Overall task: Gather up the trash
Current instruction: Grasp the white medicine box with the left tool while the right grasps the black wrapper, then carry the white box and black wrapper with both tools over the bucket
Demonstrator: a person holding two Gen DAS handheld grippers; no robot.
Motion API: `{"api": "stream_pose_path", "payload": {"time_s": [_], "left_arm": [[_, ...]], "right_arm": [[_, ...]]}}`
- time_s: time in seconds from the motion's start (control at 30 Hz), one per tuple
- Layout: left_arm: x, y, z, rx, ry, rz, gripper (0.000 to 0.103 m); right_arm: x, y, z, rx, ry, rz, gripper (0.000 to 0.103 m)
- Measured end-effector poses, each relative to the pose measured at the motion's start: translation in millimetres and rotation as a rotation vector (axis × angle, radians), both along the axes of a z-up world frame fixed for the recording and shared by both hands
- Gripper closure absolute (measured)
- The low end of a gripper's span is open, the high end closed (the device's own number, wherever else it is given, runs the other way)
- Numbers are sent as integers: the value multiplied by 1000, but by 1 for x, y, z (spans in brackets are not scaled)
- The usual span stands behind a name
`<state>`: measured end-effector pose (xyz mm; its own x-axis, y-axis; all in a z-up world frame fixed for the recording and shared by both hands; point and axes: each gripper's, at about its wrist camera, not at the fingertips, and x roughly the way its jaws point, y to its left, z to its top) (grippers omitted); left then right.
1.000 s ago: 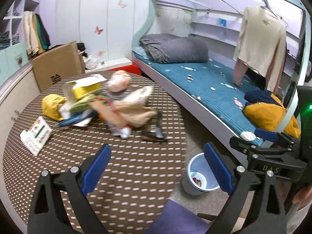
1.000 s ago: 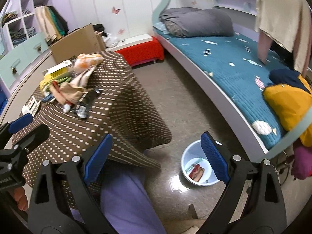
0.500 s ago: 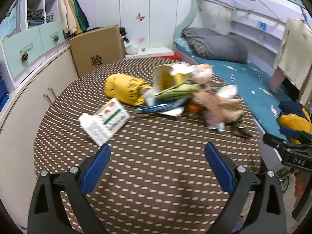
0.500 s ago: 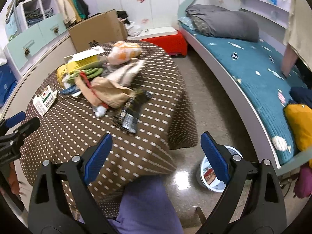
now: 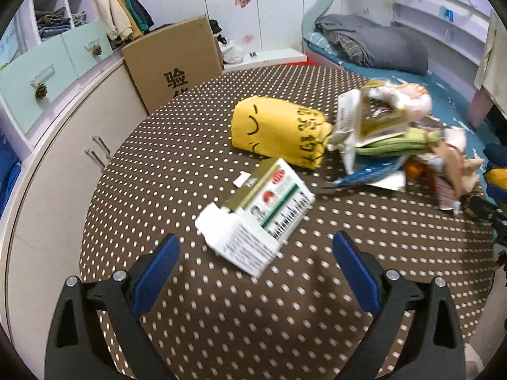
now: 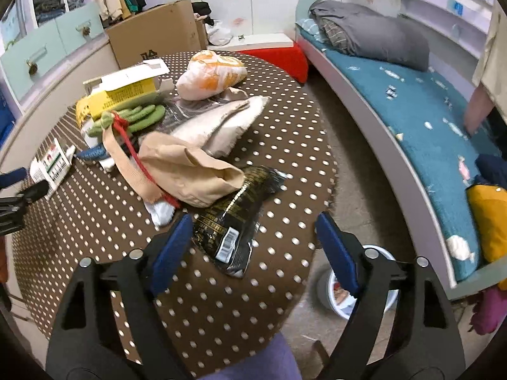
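A round table with a brown dotted cloth [image 5: 221,316] carries a heap of trash. My left gripper [image 5: 255,250] is open above a flattened white carton [image 5: 256,218], nothing between its fingers. Behind the carton lies a yellow bag [image 5: 279,129]. My right gripper [image 6: 253,231] hangs over a black wrapper with a barcode [image 6: 234,221]; its jaws are closing, and the wrapper's near end lies below and between them, the pads apart from it. A beige cloth bag [image 6: 187,174] with a red cord touches the wrapper. A small white bin [image 6: 345,288] holding scraps stands on the floor.
A yellow box [image 6: 126,88], green gloves [image 6: 133,117], an orange-and-white bag [image 6: 212,72] and a grey pouch [image 6: 218,123] lie further back. A cardboard box [image 5: 174,60] and cabinets [image 5: 47,145] stand left. A bed with a blue cover [image 6: 427,110] runs along the right.
Both grippers swung left, from the floor and bin side onto the table. The left one now faces the white carton, the right one the black wrapper. The right jaws have narrowed.
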<state>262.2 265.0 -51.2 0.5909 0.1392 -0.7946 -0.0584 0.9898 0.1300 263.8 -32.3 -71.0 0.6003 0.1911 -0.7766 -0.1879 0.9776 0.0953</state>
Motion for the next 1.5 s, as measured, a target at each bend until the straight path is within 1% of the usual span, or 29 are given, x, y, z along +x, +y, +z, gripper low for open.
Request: {"api": "stream_pose_path", "payload": {"time_s": [0.03,0.07,0.1,0.13,0.17,0.2,0.23,0.3,0.33,0.37,0.4,0.5,0.63,0.77,0.9,1.07,1.33,1.43,1.5], "left_arm": [[5,1,-3,0,8,-9,8],[11,2,-6,0,17,-18,8],[18,4,-10,3,27,-23,8],[22,5,-14,4,37,-21,8],[26,7,-17,5,46,-16,8],[30,8,-21,-6,52,-17,8],[31,10,-21,-34,36,-23,8],[33,18,-24,-89,38,-3,9],[32,21,-25,-112,36,19,12],[28,23,-23,-108,14,44,26],[26,24,-21,-99,7,48,37],[16,23,-20,-139,5,56,42],[0,15,-18,-123,-12,58,44],[-18,-1,-12,-141,-27,48,45],[-24,-18,-3,-143,-66,45,46],[-29,-37,10,-170,-104,31,46],[-33,-87,34,-183,-165,-41,46],[-33,-109,38,-183,-176,-83,46],[-33,-126,42,-183,-181,-119,46]], "right_arm": [[2,0,0,10,3,5,32],[5,0,-1,24,8,8,43],[7,-1,-1,43,17,14,48],[8,-1,0,55,22,19,60],[8,0,0,50,24,22,68],[8,1,0,41,22,22,68],[8,0,0,42,21,25,70],[6,-1,0,51,25,41,79],[5,-2,0,54,32,47,83],[5,-2,0,64,41,51,85],[4,-3,0,65,42,52,85],[1,-3,-1,47,33,50,87],[-5,-7,-1,68,41,53,87],[-9,-12,3,79,37,47,87],[-17,-20,9,81,18,41,87],[-26,-33,20,90,-8,27,87],[-37,-68,39,109,-60,-24,87],[-40,-82,42,114,-68,-53,87],[-42,-93,43,134,-61,-73,87]]}}
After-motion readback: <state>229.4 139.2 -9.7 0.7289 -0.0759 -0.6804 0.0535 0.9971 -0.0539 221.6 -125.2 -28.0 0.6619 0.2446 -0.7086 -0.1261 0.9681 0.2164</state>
